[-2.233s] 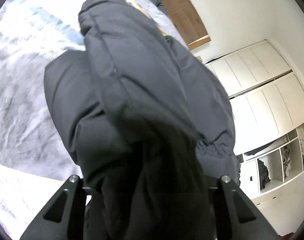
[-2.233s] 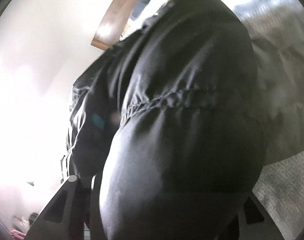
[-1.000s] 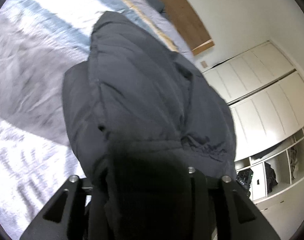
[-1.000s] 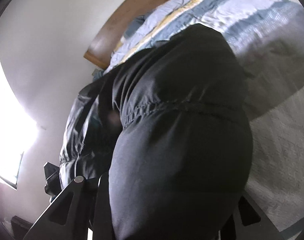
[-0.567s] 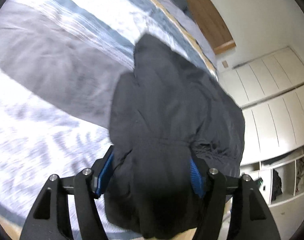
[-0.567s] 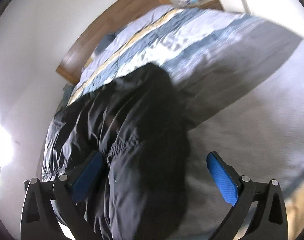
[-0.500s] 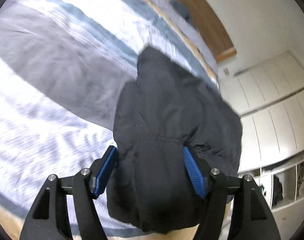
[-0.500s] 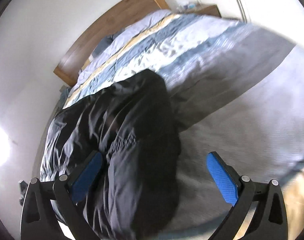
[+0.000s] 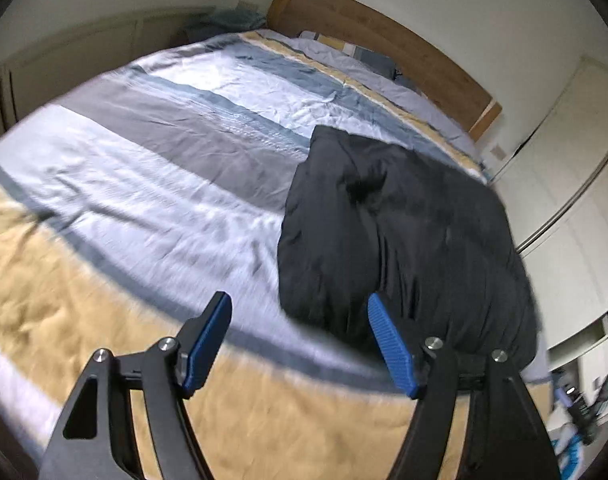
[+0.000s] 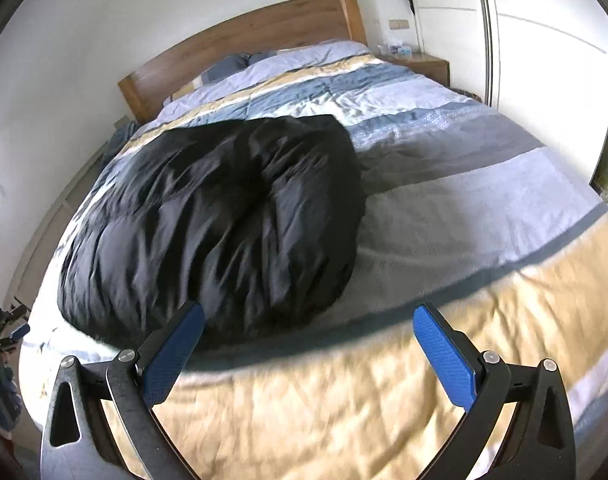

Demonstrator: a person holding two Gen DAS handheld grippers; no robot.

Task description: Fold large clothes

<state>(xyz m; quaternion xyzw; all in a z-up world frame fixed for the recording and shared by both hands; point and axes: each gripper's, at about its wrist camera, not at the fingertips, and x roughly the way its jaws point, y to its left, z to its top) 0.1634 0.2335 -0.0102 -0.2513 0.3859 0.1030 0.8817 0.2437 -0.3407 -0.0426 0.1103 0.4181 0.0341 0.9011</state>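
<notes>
On the bed (image 10: 484,184), over its striped quilt, a black puffy coat (image 10: 224,216) lies in a thick doubled bundle toward the left side, apart from both sets of tongs. Left tongs (image 9: 300,336) and right tongs (image 10: 308,344) hang above the near edge, blue pads spread wide with nothing between them. The coat looks set down so its fold can rest under its own weight. A wooden headboard (image 10: 240,40) stands at the far end.
</notes>
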